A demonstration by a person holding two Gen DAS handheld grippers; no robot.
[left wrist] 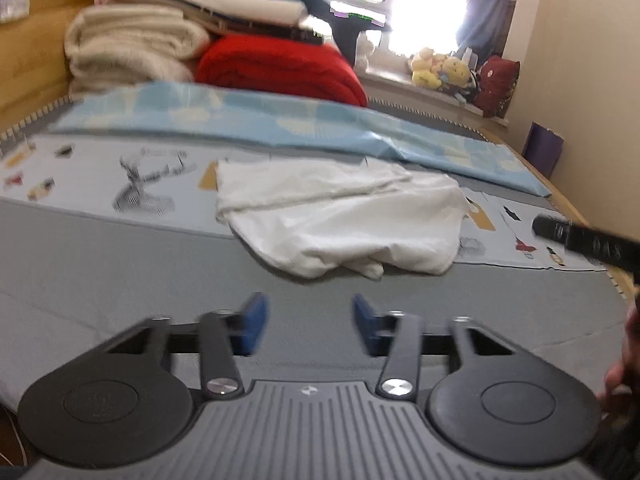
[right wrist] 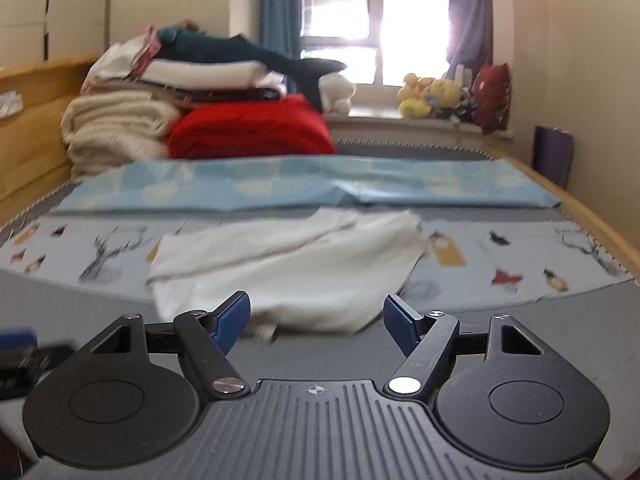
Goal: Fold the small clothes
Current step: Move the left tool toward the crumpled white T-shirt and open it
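Observation:
A small white garment [left wrist: 344, 216] lies loosely folded and rumpled on a patterned mat [left wrist: 100, 184] on the grey bed. In the right wrist view the garment [right wrist: 288, 268] is just beyond my fingertips. My left gripper [left wrist: 310, 322] is open and empty, hovering over grey bed surface short of the garment's near edge. My right gripper [right wrist: 316, 314] is open and empty, its blue pads [right wrist: 232, 320] wide apart right at the garment's near hem. The right gripper's dark finger also shows at the right edge of the left wrist view [left wrist: 584, 242].
A light blue patterned sheet [left wrist: 280, 120] lies behind the mat. Stacked cream and red blankets [left wrist: 280, 68] sit at the head by the wooden headboard [left wrist: 28, 60]. Plush toys [right wrist: 432, 96] line the windowsill. A wooden bed rail [right wrist: 580, 208] runs along the right.

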